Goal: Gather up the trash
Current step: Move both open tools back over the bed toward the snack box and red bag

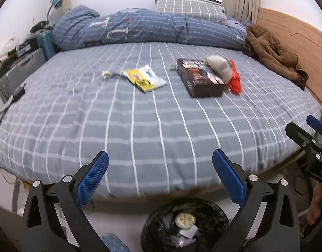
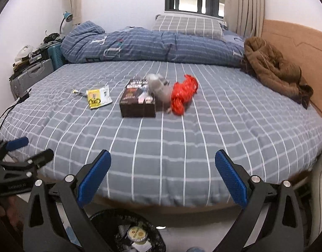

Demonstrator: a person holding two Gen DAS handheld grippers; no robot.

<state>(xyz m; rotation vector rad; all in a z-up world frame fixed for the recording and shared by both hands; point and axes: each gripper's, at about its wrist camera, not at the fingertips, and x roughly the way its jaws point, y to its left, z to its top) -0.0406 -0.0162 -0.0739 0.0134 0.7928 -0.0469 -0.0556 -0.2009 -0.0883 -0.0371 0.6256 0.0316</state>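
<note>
On the far left, a silver suitcase (image 2: pixel 34 74) and a teal one (image 2: pixel 56 56) stand against the wall under a teal desk lamp (image 2: pixel 67 17), with a black cable (image 2: pixel 7 109) trailing onto the bed (image 2: pixel 161 147). Moving right across the grey checked sheet, a small yellow scrap (image 1: pixel 106 74) lies just beside a yellow-and-white wrapper (image 1: pixel 144 78); its print is too blurred to read. Next comes a dark brown box (image 1: pixel 199 77) with pale lettering, also unreadable, a crumpled grey wrapper (image 1: pixel 218 66) resting against its right side, and a red bag (image 2: pixel 183 93) touching that. Behind them a rolled blue duvet (image 2: pixel 150 44) carries large pale letters, a "T" among them. A brown jacket (image 2: pixel 274 67) is heaped by the wooden headboard (image 2: pixel 297 48) at right.

The left gripper (image 1: pixel 160 175) and right gripper (image 2: pixel 163 176) both hover at the near edge of the bed, jaws spread wide and holding nothing. Below them on the floor stands a bin with a black liner (image 1: pixel 184 224), already holding a round yellow-labelled lid and white paper.
</note>
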